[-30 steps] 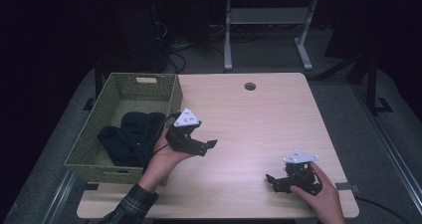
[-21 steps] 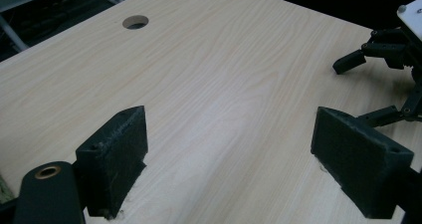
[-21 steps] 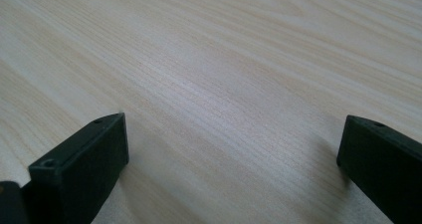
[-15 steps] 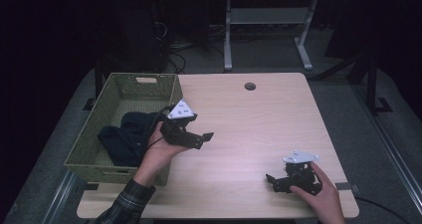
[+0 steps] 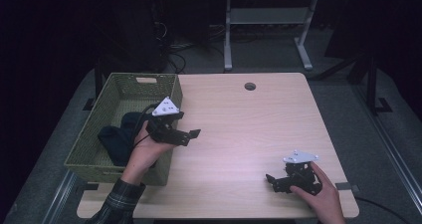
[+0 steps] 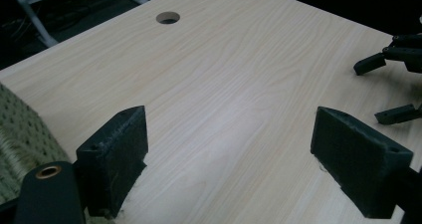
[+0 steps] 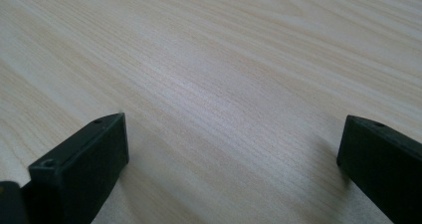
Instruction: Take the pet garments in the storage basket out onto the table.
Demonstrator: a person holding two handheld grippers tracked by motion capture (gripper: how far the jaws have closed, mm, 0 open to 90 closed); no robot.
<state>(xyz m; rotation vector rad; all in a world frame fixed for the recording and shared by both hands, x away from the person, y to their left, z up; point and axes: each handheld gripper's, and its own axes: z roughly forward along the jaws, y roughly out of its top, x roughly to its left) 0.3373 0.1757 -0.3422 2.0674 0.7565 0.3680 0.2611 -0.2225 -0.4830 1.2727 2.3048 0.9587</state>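
From where I stand, the left tool [image 5: 191,136] hovers over the near left part of the tabletop [image 5: 249,134], just right of the green woven basket [image 5: 107,129], its jaws spread wide with nothing between them. Its jaws point right, away from the basket. The dark cloth [image 5: 117,137] lies bunched inside the basket, toward its near half, directly left of that tool and just behind the hand that carries it. The left gripper view looks out over bare wood, with a strip of the basket's weave at its left edge.

The right tool [image 5: 272,181] rests low at the near right corner of the tabletop, its jaws also standing well apart on nothing, aimed left across the wood.

I'd judge the cloth is what the work concerns, and the left hand is much the nearer to it; the right sits well apart across the tabletop. To reach it, the left tool would need to swing back left and dip over the basket's right wall. The cloth is a shapeless heap, so I can tell no long axis.
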